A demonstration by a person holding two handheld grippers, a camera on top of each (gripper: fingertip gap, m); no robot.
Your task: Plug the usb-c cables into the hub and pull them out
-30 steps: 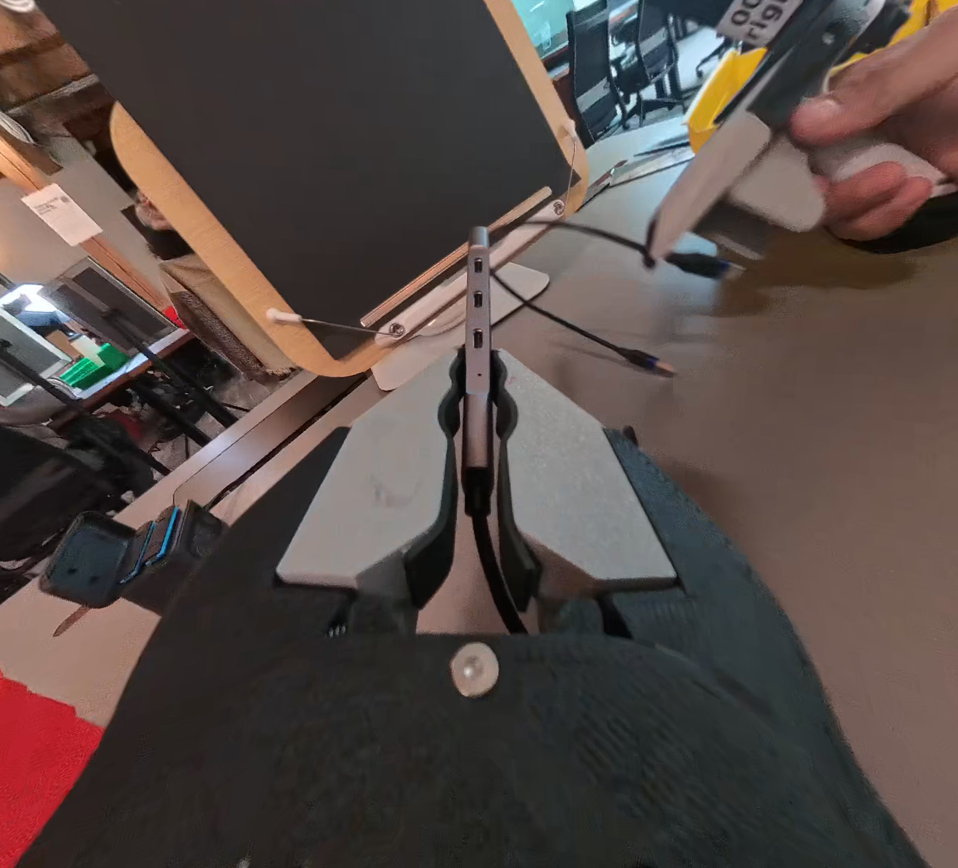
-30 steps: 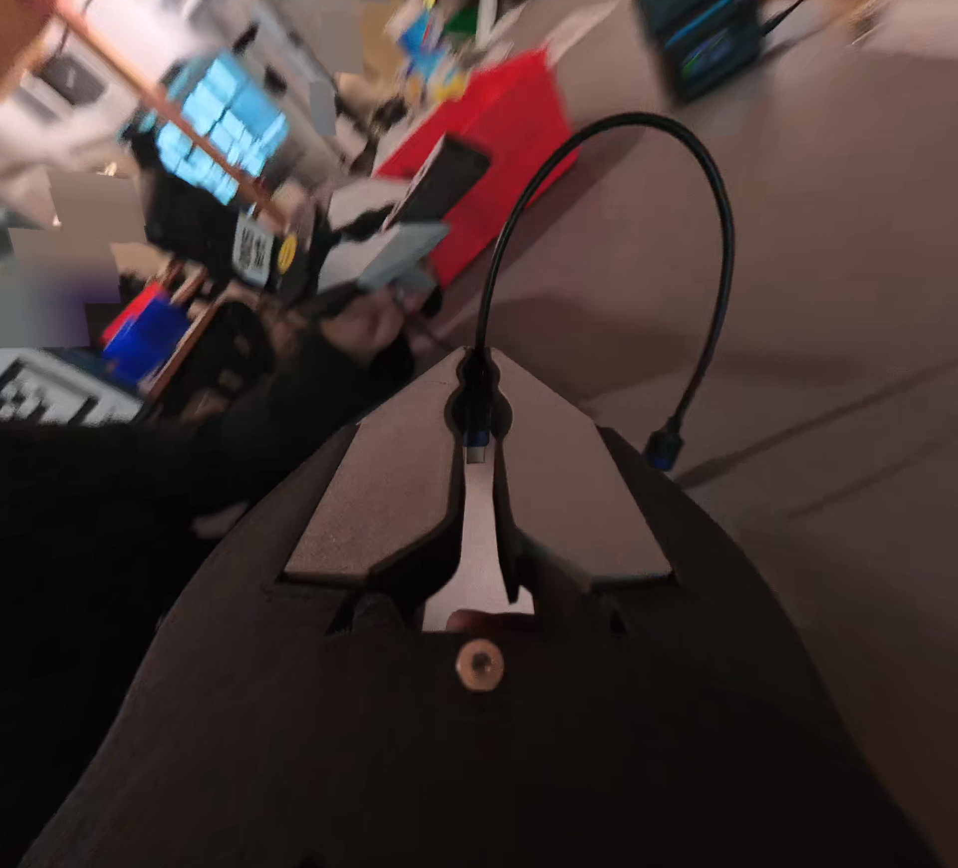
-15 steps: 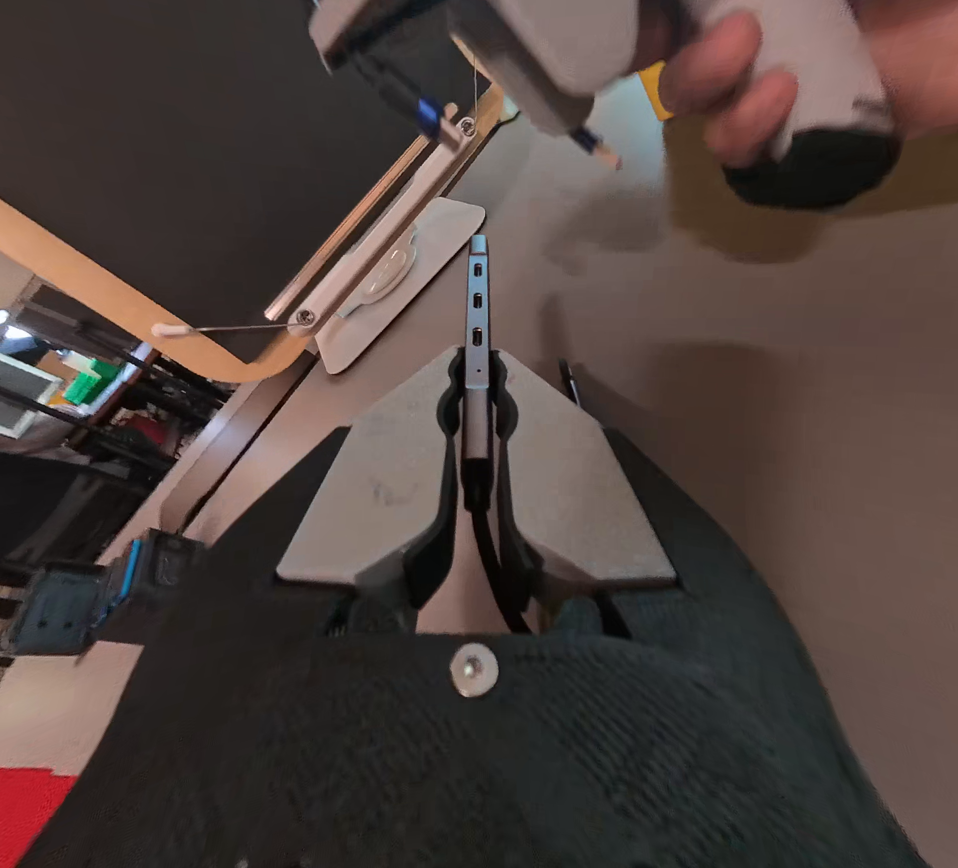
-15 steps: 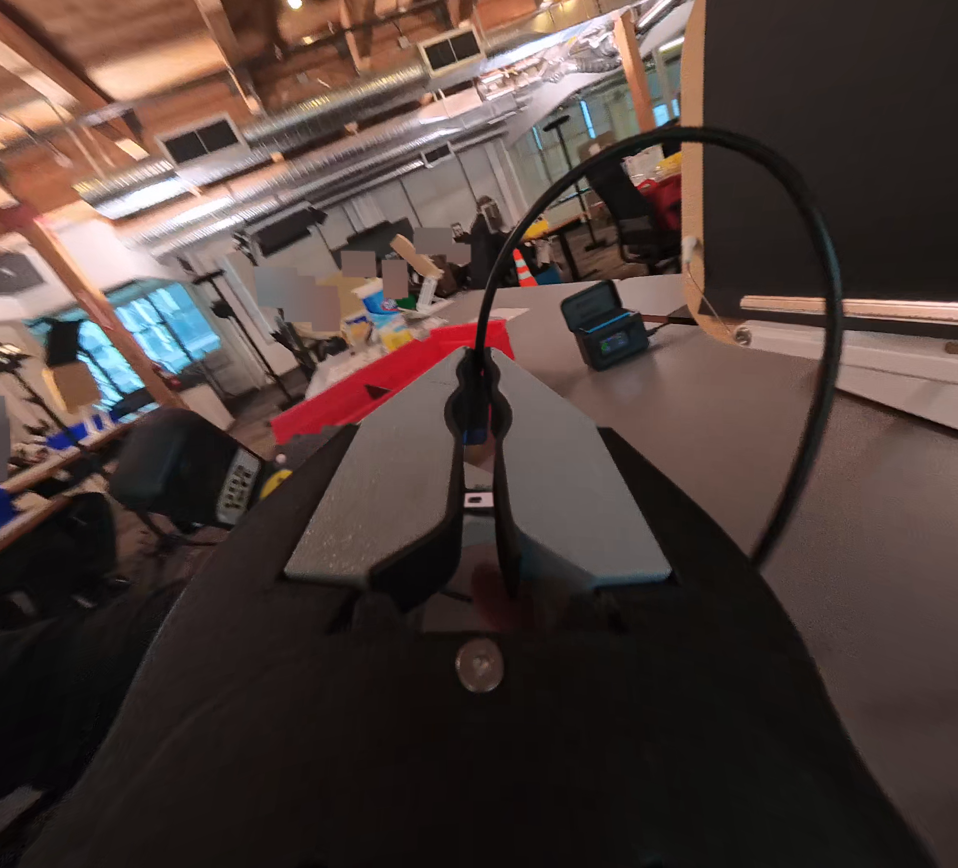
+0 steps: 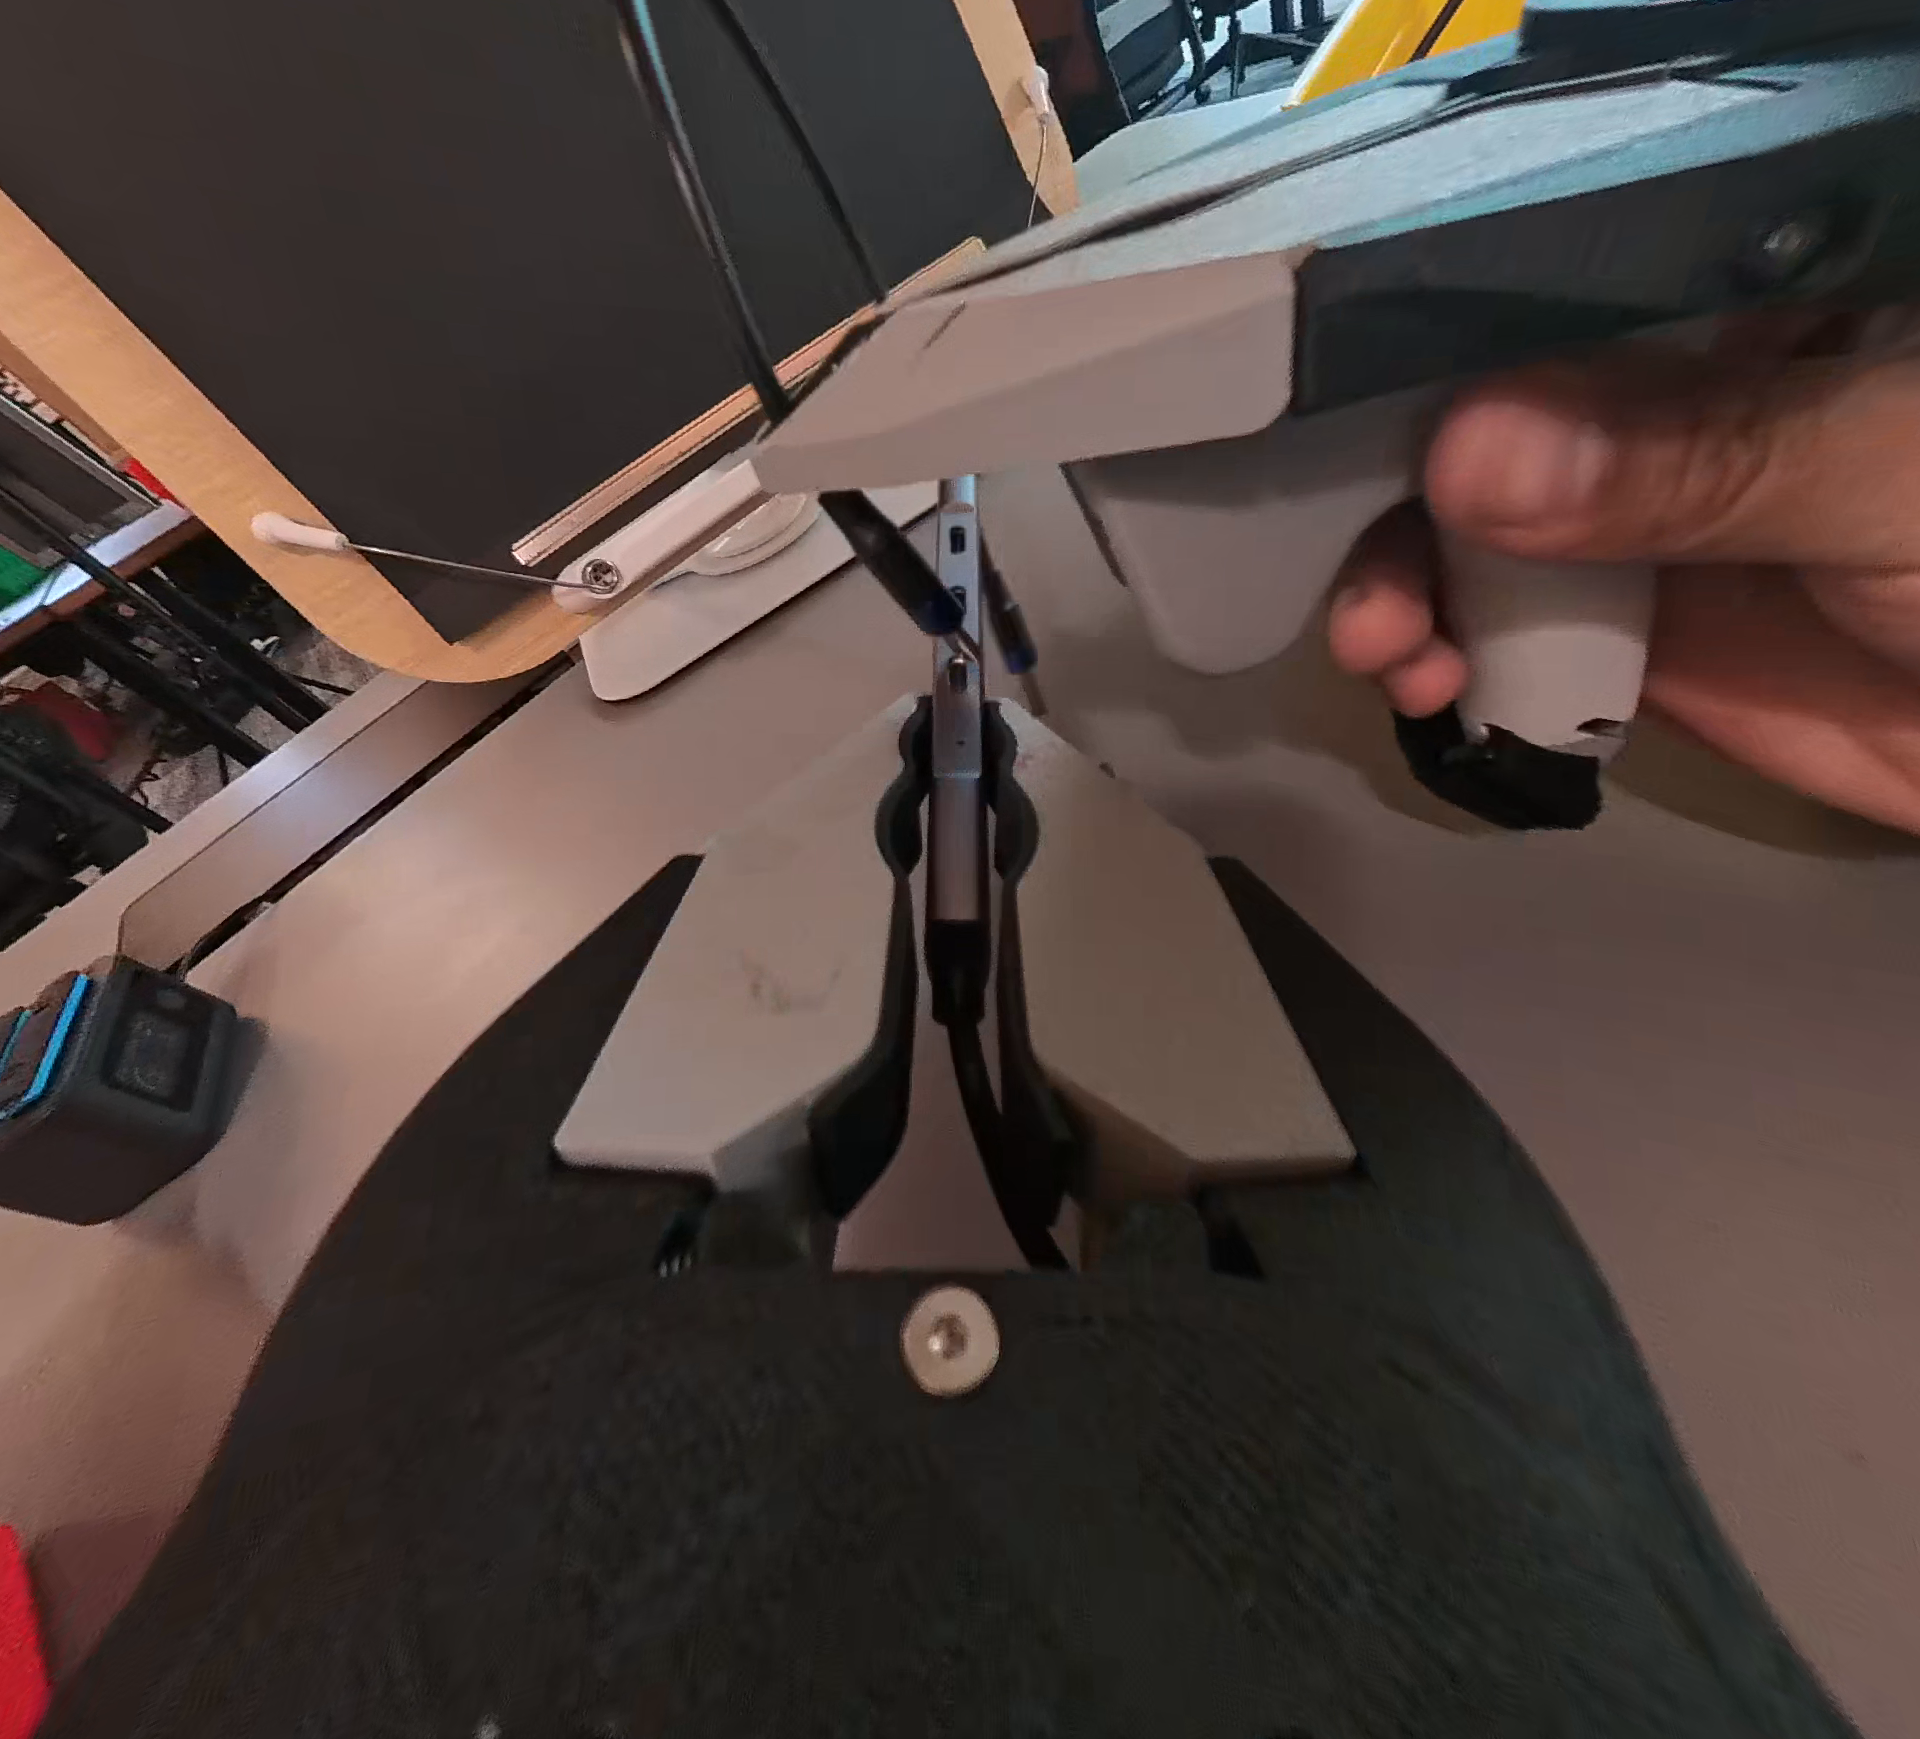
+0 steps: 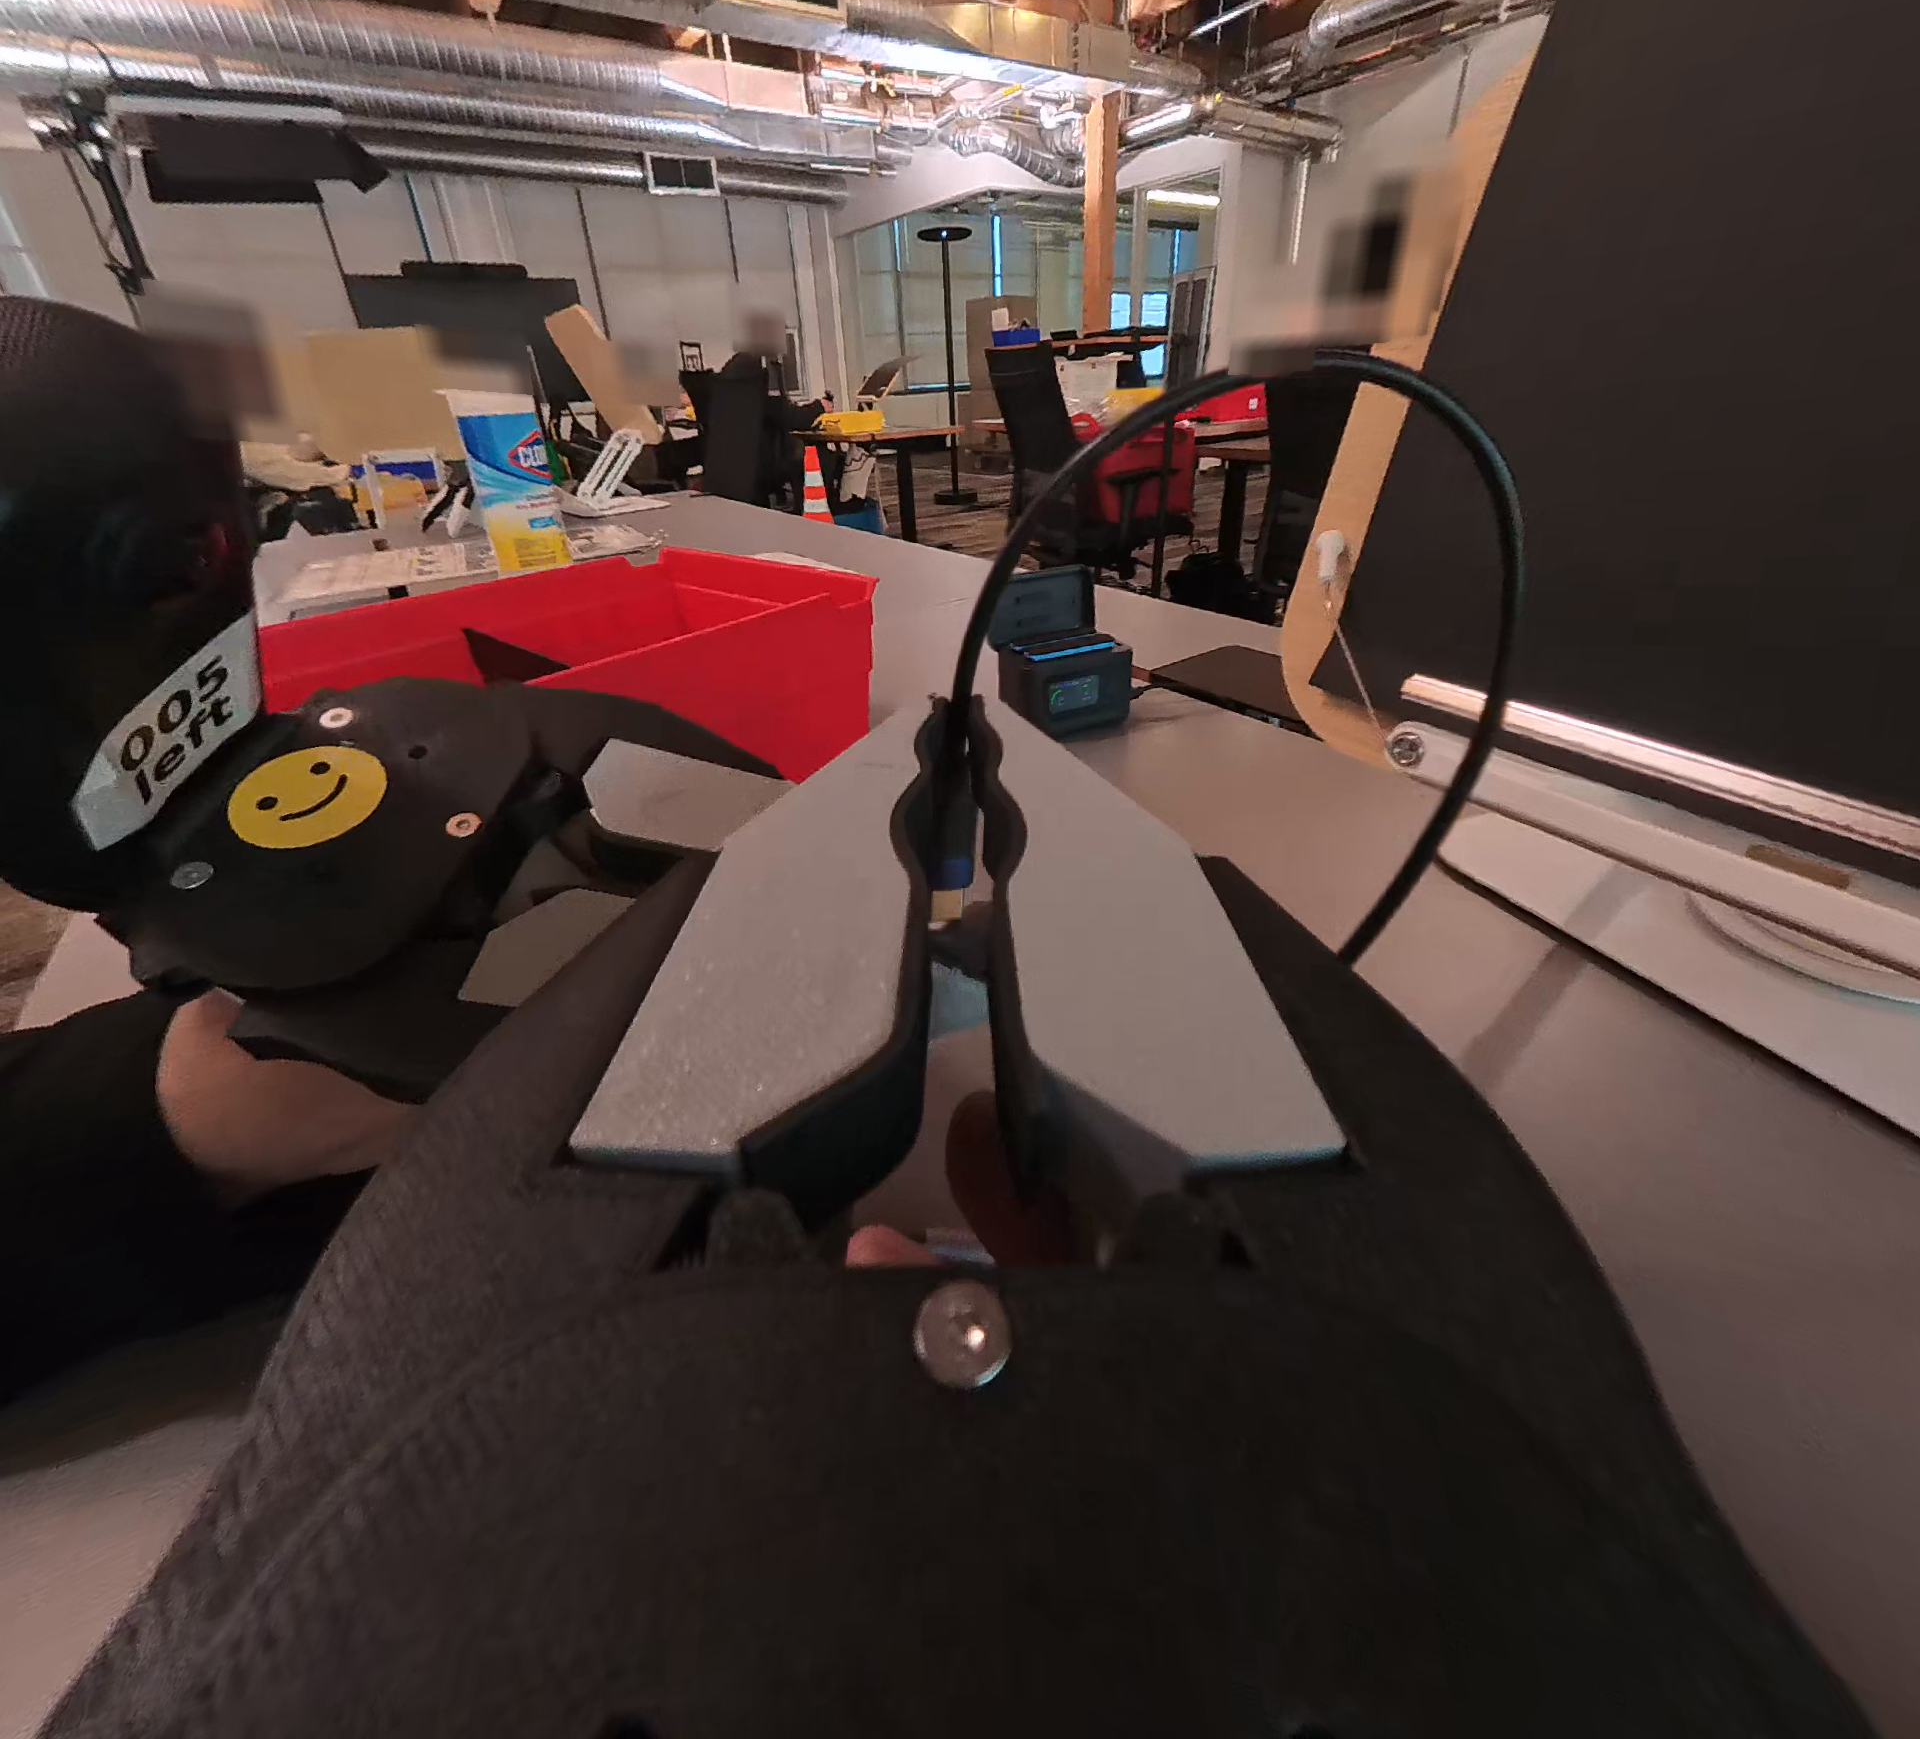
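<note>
Left gripper [image 5: 957,733] clamps the hub [image 5: 957,785]; right gripper [image 6: 951,754] pinches a cable [image 6: 1455,609] plug angled just beyond the left fingertips, so it may miss the port and jam.

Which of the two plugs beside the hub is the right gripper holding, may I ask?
The plug left of the hub, slanting from the right gripper toward the ports; the other plug, right of the hub, is ungripped.
</note>
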